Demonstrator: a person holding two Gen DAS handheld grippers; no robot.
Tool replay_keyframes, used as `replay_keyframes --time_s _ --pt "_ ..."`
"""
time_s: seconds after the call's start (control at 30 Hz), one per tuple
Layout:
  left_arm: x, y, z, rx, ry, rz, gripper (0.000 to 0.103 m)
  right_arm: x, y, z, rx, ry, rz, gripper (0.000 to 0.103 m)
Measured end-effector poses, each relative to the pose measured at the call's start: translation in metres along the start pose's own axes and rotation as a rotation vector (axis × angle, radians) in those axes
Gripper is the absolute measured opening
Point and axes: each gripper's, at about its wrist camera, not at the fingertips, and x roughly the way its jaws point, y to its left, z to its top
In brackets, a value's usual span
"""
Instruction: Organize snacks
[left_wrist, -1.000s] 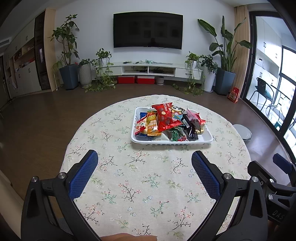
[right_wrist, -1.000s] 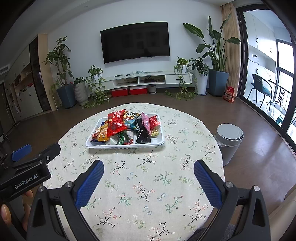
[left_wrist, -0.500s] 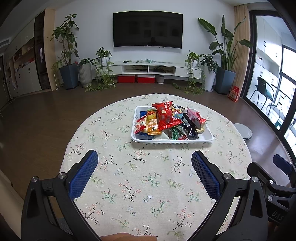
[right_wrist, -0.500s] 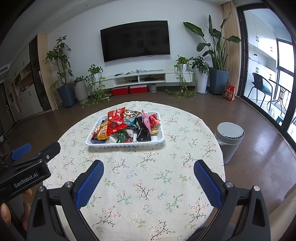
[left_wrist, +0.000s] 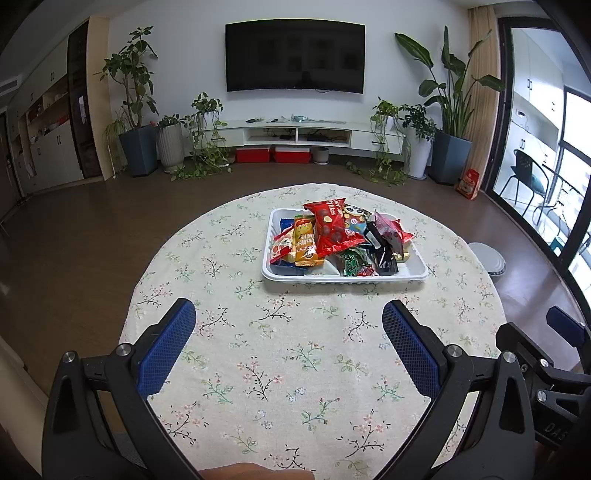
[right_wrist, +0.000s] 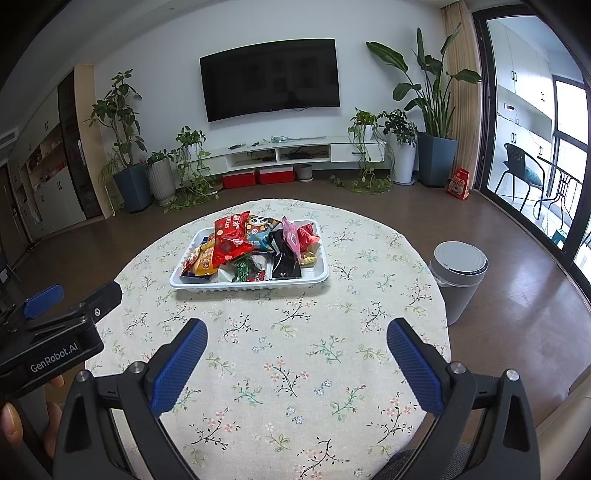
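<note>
A white tray holds a pile of several snack packets, with a big red bag on top, on the far half of a round table with a floral cloth. The tray and red bag also show in the right wrist view. My left gripper is open and empty, well short of the tray above the near cloth. My right gripper is open and empty, also near the table's front. The left gripper's body shows at the left of the right wrist view.
A grey lidded bin stands on the floor right of the table. A TV, low cabinet and potted plants line the far wall. Glass doors are at the right.
Both grippers have drifted slightly back or up, so the tray sits a little farther up in each view. Nothing was grasped or moved.
</note>
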Motion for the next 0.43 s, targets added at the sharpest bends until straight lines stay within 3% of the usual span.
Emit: replay_keyframes --time_s 0.43 --pt "0.003 0.0 0.002 -0.002 0.003 -0.004 0.103 -0.012 -0.001 -0.018 0.007 0.013 0.004 0.1"
